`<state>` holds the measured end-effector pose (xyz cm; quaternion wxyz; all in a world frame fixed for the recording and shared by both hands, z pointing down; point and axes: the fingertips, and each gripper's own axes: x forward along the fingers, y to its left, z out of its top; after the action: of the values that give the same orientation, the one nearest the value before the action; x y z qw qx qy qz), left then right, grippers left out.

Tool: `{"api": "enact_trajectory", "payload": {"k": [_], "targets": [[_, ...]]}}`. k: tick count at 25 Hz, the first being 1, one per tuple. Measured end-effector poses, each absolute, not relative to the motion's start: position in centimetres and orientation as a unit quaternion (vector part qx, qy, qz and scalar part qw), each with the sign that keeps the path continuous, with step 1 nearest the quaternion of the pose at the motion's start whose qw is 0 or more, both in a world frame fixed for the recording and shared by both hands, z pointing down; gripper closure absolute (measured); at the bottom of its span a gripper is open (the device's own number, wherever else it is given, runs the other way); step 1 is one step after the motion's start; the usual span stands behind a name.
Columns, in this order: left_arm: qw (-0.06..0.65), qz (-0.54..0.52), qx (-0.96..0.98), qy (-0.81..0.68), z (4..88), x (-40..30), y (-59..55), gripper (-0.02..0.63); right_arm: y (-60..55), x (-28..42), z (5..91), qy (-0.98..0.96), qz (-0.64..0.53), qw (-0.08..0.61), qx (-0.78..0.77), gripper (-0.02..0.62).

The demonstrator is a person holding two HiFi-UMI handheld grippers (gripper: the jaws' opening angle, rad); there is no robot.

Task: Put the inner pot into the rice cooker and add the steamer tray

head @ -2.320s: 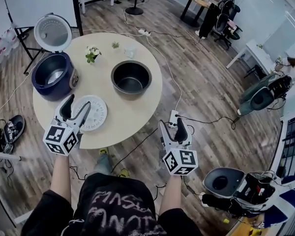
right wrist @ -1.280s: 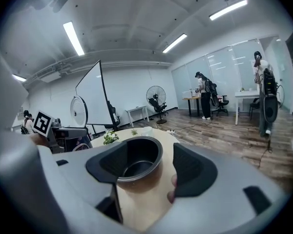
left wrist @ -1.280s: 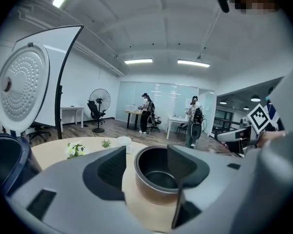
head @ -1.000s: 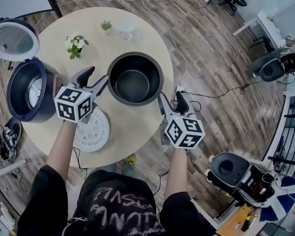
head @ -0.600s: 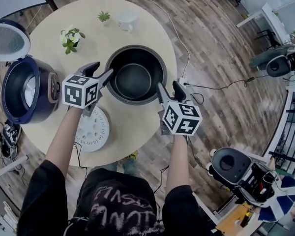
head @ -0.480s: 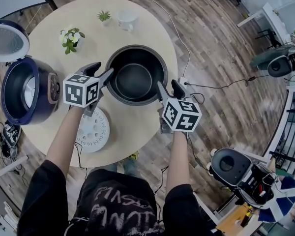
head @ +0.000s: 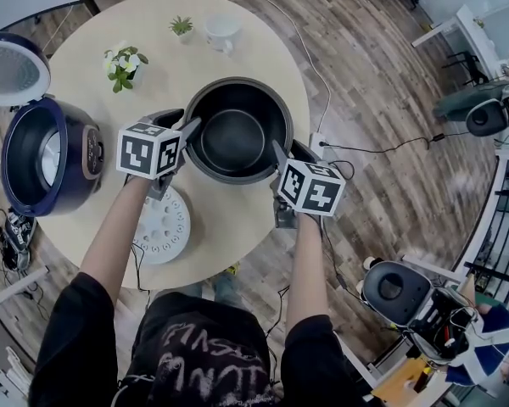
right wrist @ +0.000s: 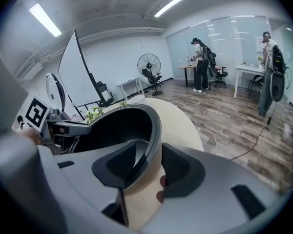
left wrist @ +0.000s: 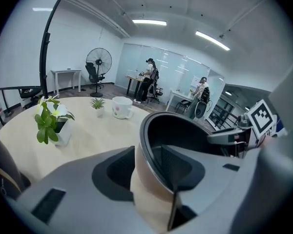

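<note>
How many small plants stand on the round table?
2. The white-flowered plant stands on the far left of the table; the little green plant stands near the far edge, left of the white cup. None seems hidden.

Bare worktop (head: 237, 219) runs from the pot (head: 233, 132) across to the rice cooker (head: 92, 153). The cooker's mouth is uncovered, with its lid (head: 13, 68) tipped up behind it. The steamer tray (head: 165, 229) lies flat near the front edge. Flowers (head: 123, 63), a small plant (head: 181, 26) and a cup (head: 221, 30) line the far side, well apart from the pot.
</note>
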<state>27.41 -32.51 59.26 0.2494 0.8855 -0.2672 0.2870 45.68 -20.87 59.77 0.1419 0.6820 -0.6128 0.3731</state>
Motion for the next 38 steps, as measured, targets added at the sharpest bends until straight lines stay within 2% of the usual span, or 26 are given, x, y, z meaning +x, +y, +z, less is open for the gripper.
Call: {"api": "enact_trajectory", "payload": {"k": [4, 13, 22, 29, 38], "targets": [[0.256, 0.293, 0.882, -0.268, 59.3, 27.7, -32.1, 0.472, -20.8, 45.5, 59.7, -0.613, 0.372, 0.139, 0.683, 0.442], [0.297, 0.262, 0.869, -0.298, 59.0, 27.5, -31.9, 0.508, -20.0, 45.5, 59.5, -0.592, 0.379, 0.104, 0.704, 0.471], [0.299, 0.218, 0.874, -0.314, 57.3, 27.1, -31.0, 0.523, -18.4, 45.1, 57.9, -0.585, 0.348, 0.078, 0.728, 0.485], [0.278, 0.18, 0.887, -0.323, 54.7, 27.2, -30.9, 0.523, -18.4, 45.4, 54.6, -0.596, 0.301, 0.051, 0.743, 0.493], [0.221, 0.114, 0.907, -0.34, 47.3, 26.3, -28.8, 0.525, -16.7, 44.8, 48.1, -0.622, 0.24, 0.011, 0.745, 0.495]]}}
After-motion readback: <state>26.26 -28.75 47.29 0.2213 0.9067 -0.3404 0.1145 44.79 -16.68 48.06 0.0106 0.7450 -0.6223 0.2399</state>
